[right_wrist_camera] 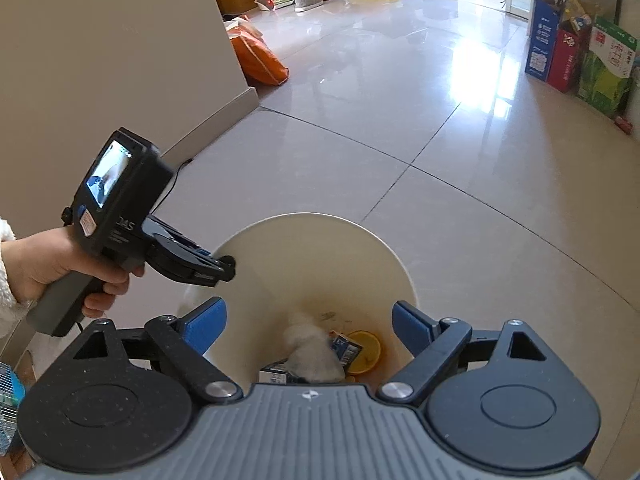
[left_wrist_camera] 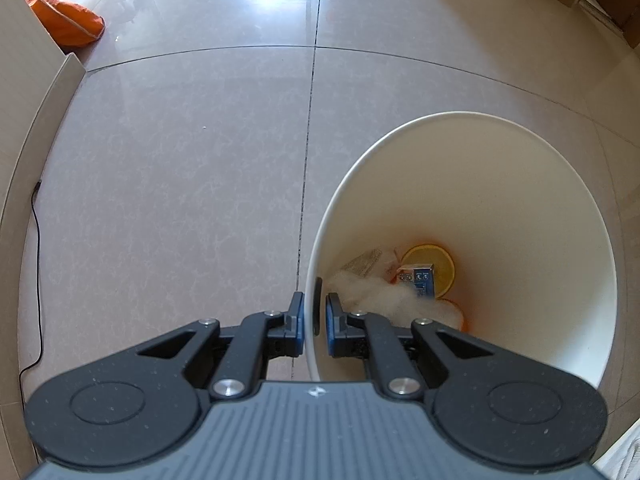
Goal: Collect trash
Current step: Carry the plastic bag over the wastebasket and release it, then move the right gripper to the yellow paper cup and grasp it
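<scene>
Over white bin (right_wrist_camera: 256, 240), right claw (right_wrist_camera: 308, 326) apart, left claw (left_wrist_camera: 312, 316) clamped on rim, orange bag (right_wrist_camera: 256, 56) beyond.

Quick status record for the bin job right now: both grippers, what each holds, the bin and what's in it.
left gripper: shut on the rim of the white bin, one finger outside the wall, one inside
right gripper: open above the bin mouth, nothing between its fingers
bin contents: orange slice, blue carton, white fluffy wad, printed wrapper
bin position: upright on the tiled floor
nearby: orange bag by the wall
</scene>
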Demonstrator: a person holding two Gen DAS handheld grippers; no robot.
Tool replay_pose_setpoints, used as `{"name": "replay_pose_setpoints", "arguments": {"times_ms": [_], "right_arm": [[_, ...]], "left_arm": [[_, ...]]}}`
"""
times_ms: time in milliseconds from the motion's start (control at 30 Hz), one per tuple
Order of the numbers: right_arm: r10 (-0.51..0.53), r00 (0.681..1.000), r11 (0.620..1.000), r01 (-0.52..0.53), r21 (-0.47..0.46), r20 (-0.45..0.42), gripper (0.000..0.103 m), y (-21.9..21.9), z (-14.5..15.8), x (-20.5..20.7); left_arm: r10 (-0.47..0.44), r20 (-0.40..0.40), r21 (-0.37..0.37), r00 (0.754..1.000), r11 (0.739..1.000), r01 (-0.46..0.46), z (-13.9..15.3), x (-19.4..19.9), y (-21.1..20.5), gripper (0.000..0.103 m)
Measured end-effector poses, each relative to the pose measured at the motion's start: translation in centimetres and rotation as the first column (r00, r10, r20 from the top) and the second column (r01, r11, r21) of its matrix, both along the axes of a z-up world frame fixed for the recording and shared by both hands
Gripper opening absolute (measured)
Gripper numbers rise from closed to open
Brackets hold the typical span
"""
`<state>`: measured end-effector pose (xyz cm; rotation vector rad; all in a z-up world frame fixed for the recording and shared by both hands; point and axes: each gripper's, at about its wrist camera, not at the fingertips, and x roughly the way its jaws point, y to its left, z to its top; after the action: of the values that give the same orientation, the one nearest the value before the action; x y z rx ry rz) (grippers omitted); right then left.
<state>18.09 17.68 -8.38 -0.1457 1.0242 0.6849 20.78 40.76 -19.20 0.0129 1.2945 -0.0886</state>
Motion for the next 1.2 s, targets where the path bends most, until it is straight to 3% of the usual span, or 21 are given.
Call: {"name": "replay_pose_setpoints", "arguments": {"times_ms": [333, 633, 800, 1200], "right_arm": [[-0.116, 0.992, 0.993, 0.117, -0.008, 0.058, 0.095, -5.2, -0.7, -0.4], [-0.290, 0.957, 0.956, 0.290, -0.043, 0.003, 0.096, -13.0, -4.5, 0.0], [-0.392, 0.919, 0.918, 0.389, -0.078, -0.037, 0.096, -17.9, -7.7, 0.4], [-0.590, 0.787, 0.807, 0.563, -0.179, -0.182, 0.096, -26.6, -17.5, 1.2]], "left_arm": [[0.004, 0.002, 0.005, 1.000, 1.000, -0.004, 0.0, -0.1, -0.1, 0.008], [0.010, 0.003, 0.007, 1.000, 1.000, -0.010, 0.1, -0.2, -0.1, 0.008], [0.018, 0.001, 0.007, 1.000, 1.000, -0.018, 0.1, -0.1, 0.0, 0.008], [0.024, 0.004, 0.010, 1.000, 1.000, -0.024, 0.2, -0.3, 0.1, 0.008]]}}
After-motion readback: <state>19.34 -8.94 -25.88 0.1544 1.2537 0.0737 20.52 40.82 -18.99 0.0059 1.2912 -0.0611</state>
